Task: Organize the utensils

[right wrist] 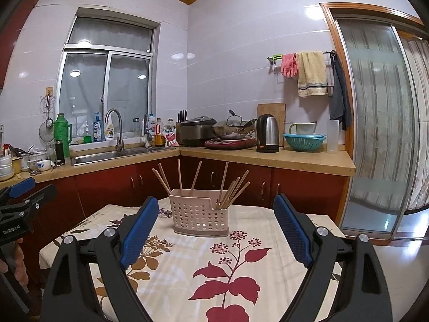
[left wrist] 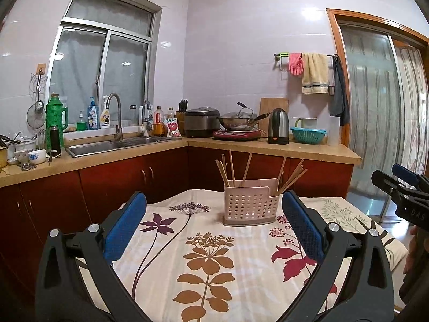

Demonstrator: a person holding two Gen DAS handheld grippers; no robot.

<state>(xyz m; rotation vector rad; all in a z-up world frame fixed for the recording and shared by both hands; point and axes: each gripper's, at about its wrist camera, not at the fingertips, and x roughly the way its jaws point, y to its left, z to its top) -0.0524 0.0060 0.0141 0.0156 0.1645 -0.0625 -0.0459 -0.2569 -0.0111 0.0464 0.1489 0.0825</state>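
A pale pink perforated utensil holder (left wrist: 250, 204) stands on the flower-print tablecloth (left wrist: 203, 255) near the table's far edge. Several wooden chopsticks (left wrist: 233, 170) stand in it, some in the back section and some in the smaller right section. The holder also shows in the right wrist view (right wrist: 201, 214) with its chopsticks (right wrist: 230, 187). My left gripper (left wrist: 214, 201) is open and empty, held above the table in front of the holder. My right gripper (right wrist: 215, 206) is open and empty, also in front of the holder. Each gripper shows at the edge of the other's view.
The table (right wrist: 268, 281) stands before an L-shaped kitchen counter (left wrist: 268, 147) with a sink (left wrist: 107, 145), a kettle (left wrist: 278, 126), a wok (left wrist: 238, 122), a rice cooker (left wrist: 201, 122) and a teal colander (left wrist: 308, 134). A sliding glass door (right wrist: 375, 134) is at the right.
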